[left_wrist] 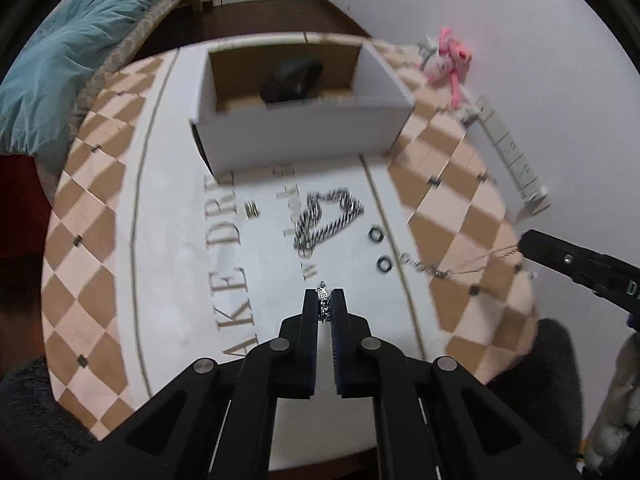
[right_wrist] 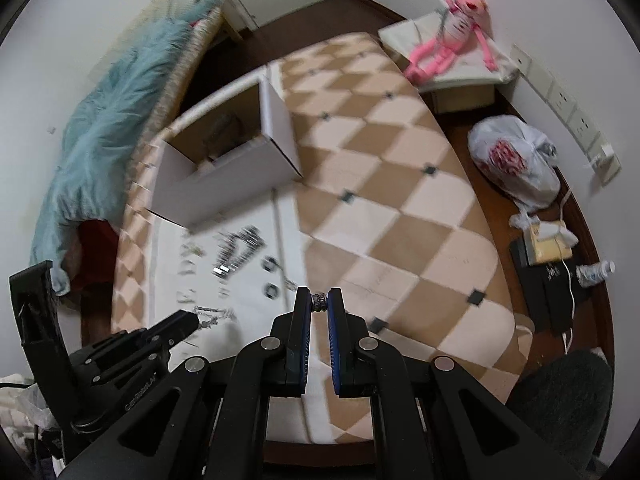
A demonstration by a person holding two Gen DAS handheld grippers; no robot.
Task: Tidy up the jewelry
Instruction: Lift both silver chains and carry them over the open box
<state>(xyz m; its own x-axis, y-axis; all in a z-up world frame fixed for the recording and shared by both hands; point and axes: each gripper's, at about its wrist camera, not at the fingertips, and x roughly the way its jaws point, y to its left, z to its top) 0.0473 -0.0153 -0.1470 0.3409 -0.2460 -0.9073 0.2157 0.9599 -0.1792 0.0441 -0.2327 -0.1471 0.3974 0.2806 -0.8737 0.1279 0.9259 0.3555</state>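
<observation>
My left gripper (left_wrist: 324, 300) is shut on a small silver pendant piece (left_wrist: 323, 295), held above the white middle of the mat. My right gripper (right_wrist: 319, 300) is shut on a thin silver necklace (left_wrist: 460, 267); its beaded part (right_wrist: 319, 301) sits between the tips and the chain hangs down to the mat. A thick silver chain (left_wrist: 328, 218) lies in a heap on the mat. Two dark rings (left_wrist: 376, 236) (left_wrist: 384, 264) lie to its right. An open white cardboard box (left_wrist: 304, 136) stands at the far side with a dark object (left_wrist: 292, 80) inside.
The checkered mat (left_wrist: 92, 200) with gold lettering covers a low table. A bed with a teal blanket (left_wrist: 80, 32) is at the left. A pink plush toy (right_wrist: 452, 44), a plastic bag (right_wrist: 516, 160) and small boxes (right_wrist: 548, 248) are on the right side.
</observation>
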